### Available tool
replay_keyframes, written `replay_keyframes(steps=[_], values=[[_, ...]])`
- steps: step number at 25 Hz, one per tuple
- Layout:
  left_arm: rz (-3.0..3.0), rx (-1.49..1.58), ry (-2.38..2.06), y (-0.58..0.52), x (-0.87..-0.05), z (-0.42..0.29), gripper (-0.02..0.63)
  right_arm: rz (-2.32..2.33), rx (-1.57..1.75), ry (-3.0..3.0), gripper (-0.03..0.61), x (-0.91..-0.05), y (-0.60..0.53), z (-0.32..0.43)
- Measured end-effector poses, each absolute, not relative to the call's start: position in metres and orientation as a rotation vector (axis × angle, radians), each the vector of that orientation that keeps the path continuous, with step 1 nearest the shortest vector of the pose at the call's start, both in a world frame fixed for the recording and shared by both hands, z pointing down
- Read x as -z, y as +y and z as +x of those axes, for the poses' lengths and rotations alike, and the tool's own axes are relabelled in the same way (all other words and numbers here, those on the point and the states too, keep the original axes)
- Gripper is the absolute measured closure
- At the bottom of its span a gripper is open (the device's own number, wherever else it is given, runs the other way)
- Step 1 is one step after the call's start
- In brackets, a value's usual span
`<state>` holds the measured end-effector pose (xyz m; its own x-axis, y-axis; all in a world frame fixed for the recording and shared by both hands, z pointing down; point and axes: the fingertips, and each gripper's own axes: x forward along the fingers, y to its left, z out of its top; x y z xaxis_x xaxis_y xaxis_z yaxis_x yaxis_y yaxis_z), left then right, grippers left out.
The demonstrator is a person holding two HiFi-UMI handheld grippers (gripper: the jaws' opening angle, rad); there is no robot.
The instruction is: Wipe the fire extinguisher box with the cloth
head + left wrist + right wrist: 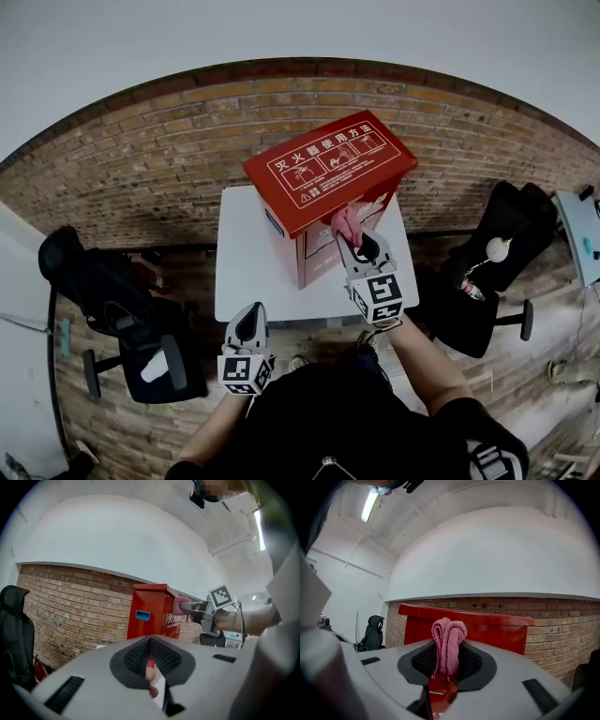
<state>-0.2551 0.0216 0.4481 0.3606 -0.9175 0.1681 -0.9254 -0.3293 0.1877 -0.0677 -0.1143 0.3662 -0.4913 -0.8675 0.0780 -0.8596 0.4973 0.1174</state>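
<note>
A red fire extinguisher box (pixel 328 173) with white print on its lid stands on a small white table (pixel 248 267). My right gripper (pixel 359 246) is shut on a folded pink cloth (pixel 346 225) and holds it against the box's front face, just under the lid. In the right gripper view the cloth (pixel 449 641) sticks up between the jaws, with the red box (pixel 487 627) right behind it. My left gripper (pixel 249 324) hovers at the table's near edge, shut and holding nothing. From the left gripper view, the box (pixel 152 613) stands ahead and the right gripper (pixel 194 607) presses the cloth (pixel 180 604) to it.
A brick wall (pixel 141 159) runs behind the table. A black office chair (pixel 117 309) stands to the left and another (pixel 497 253) to the right, with a desk corner (pixel 577 234) at the far right. The floor is wood planks.
</note>
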Motion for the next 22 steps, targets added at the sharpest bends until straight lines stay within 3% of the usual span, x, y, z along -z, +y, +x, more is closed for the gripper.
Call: replay_keyframes(steps=[22], values=[[2.348, -0.025, -1.675, 0.037, -0.453, -0.275, 0.586, 1.321, 0.101, -2.71, 0.472, -0.366, -0.074, -0.14]])
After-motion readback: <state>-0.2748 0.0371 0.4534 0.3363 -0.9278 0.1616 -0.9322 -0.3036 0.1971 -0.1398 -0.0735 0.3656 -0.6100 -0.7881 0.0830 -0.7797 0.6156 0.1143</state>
